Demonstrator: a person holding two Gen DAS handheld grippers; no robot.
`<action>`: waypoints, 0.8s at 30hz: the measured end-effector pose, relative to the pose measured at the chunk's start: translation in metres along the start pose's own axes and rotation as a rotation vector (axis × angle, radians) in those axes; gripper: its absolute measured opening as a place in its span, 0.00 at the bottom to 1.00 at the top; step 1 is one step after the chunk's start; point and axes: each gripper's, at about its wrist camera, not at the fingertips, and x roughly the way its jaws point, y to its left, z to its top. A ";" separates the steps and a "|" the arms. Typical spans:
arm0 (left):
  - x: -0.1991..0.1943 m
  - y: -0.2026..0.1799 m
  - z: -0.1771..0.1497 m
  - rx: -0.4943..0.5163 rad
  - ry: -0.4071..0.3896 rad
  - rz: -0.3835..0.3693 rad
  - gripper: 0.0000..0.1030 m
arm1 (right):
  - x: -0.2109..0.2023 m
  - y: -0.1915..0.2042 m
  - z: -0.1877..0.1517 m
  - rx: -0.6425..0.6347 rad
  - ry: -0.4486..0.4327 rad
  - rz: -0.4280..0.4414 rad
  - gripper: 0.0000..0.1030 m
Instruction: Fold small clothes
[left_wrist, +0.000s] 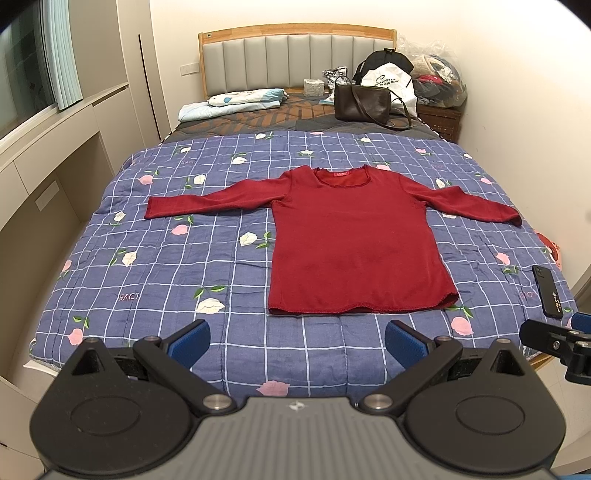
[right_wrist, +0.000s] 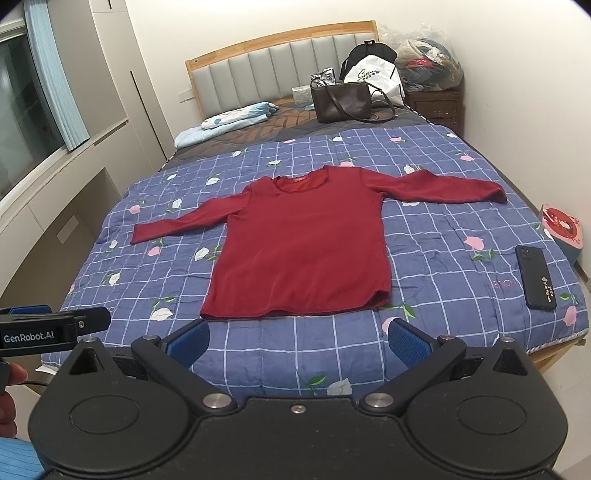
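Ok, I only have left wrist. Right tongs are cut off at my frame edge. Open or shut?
Observer: Open. The right tongs are spread wide with nothing between them, short of the red long-sleeved top's hem.
Operator: Red thing past the phone?
Observer: A pink box with a red top, at the bed's right edge, apart from the black phone.
Operator: Anything on the left tongs I can't see?
Observer: The left tongs read GenRobot.AI on their side, and part of a hand shows below them.

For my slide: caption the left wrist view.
Open left gripper facing a red long-sleeved top spread flat on a floral checked quilt.
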 end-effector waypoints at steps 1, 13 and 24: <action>0.000 0.000 0.000 0.000 0.000 0.000 1.00 | 0.000 0.000 -0.001 0.001 0.002 -0.004 1.00; 0.006 0.005 -0.005 -0.001 0.043 0.010 1.00 | 0.020 -0.001 -0.007 0.010 0.144 -0.122 1.00; 0.014 0.016 -0.006 -0.014 0.094 0.017 1.00 | 0.027 0.007 -0.012 -0.037 0.199 -0.194 1.00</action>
